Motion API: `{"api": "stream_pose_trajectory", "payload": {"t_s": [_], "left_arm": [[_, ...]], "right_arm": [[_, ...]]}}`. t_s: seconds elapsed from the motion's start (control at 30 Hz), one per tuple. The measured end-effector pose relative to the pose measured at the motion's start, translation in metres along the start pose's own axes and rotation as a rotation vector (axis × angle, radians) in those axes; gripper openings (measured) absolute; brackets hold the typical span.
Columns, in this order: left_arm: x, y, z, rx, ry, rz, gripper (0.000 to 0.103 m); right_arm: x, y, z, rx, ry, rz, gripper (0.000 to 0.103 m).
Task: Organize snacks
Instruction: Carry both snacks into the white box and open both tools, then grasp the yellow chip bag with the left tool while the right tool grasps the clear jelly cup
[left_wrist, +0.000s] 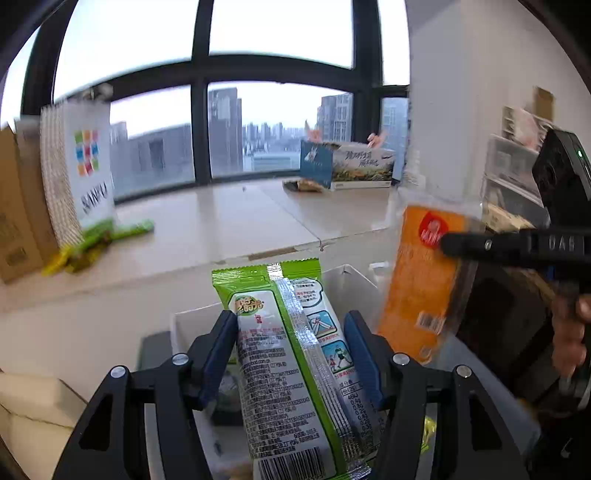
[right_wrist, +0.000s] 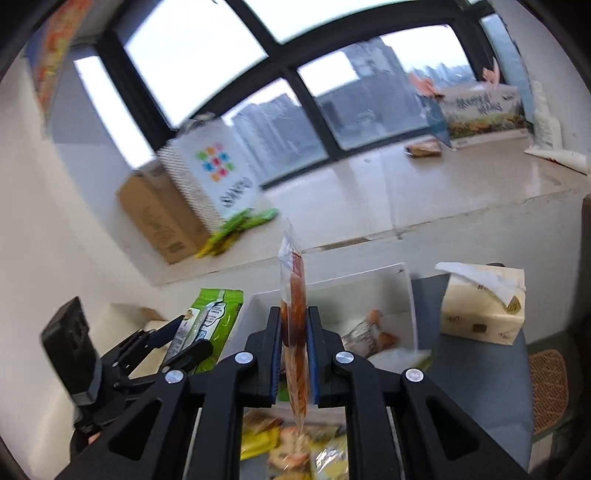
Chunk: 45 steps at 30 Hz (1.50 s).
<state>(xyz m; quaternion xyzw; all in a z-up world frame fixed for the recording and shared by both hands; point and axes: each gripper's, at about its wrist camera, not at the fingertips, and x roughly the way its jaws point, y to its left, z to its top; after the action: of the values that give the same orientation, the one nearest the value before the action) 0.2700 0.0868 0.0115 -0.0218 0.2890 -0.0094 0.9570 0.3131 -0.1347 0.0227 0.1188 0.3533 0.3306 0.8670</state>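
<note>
1. The left gripper (left_wrist: 291, 354) is clamped on a green snack packet (left_wrist: 288, 369), a glossy, crinkled foil pouch with a serrated top edge and a raised back seam, pinched flat between blue pads.
2. The right gripper (right_wrist: 294, 354) is clenched on an orange snack packet (right_wrist: 294, 332), a thin clear film sleeve seen edge-on from its own camera and broad-faced beside the green one in the left view.
3. Both packets are held above a white bin (right_wrist: 410, 295), a straight-walled plastic box in which one wrapped snack (right_wrist: 365, 338) is lying; open floor is left around it.
4. Loose snack packets (right_wrist: 291, 450) are piled just under the right gripper.
5. A soft tissue pack (right_wrist: 484, 306) is set right of the bin, apart from it.
6. Behind, a smooth pale window ledge (left_wrist: 221, 218) is largely bare in its middle, with a paper bag (left_wrist: 79, 162) at its left and a printed carton (left_wrist: 354, 166) at the far end.
</note>
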Motion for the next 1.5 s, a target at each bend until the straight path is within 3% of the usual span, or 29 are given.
{"api": "stream_pose_trajectory", "payload": {"t_s": [0.1,0.13,0.17,0.2,0.23,0.27,0.53,0.73,0.83,0.93,1.1,1.27,1.5], "left_arm": [[0.034,0.012,-0.001,-0.033,0.032,0.017,0.067],[0.045,0.017,-0.004,-0.046,0.047,0.029,0.071],[0.057,0.023,-0.008,-0.061,0.081,0.06,0.081],[0.068,0.028,-0.012,-0.078,0.126,0.099,0.092],[0.076,0.032,-0.015,-0.094,0.15,0.107,0.103],[0.078,0.038,-0.019,-0.11,0.157,0.097,0.103],[0.051,0.046,-0.038,-0.14,0.135,0.077,0.103],[-0.005,0.018,-0.037,-0.048,0.051,0.035,0.103],[-0.044,0.0,-0.051,-0.007,0.0,0.015,0.103],[-0.067,-0.015,-0.072,0.024,0.015,0.003,0.103],[-0.104,-0.032,-0.122,-0.019,0.025,-0.04,0.103],[-0.132,-0.047,-0.174,-0.048,0.046,-0.059,0.103],[-0.141,-0.066,-0.203,-0.05,0.076,-0.078,0.103]], "right_arm": [[0.034,-0.009,0.008,0.033,0.079,-0.018,0.012],[0.046,-0.011,0.01,0.049,0.099,-0.026,0.014],[0.055,-0.012,0.012,0.044,0.109,-0.046,0.022],[0.062,-0.013,0.013,0.031,0.116,-0.071,0.04],[0.071,-0.014,0.015,0.021,0.133,-0.112,0.09],[0.075,-0.017,0.016,0.027,0.134,-0.133,0.103],[0.057,-0.01,0.014,0.0,0.051,-0.159,0.103],[0.011,0.017,-0.002,-0.073,-0.02,-0.122,0.103],[-0.023,0.033,-0.028,-0.136,-0.067,-0.092,0.103],[-0.056,0.044,-0.064,-0.212,-0.109,-0.093,0.103],[-0.094,0.038,-0.129,-0.248,-0.16,-0.099,0.103],[-0.114,0.005,-0.202,-0.163,-0.11,-0.15,0.103],[-0.128,-0.022,-0.249,-0.09,-0.055,-0.166,0.103]]}}
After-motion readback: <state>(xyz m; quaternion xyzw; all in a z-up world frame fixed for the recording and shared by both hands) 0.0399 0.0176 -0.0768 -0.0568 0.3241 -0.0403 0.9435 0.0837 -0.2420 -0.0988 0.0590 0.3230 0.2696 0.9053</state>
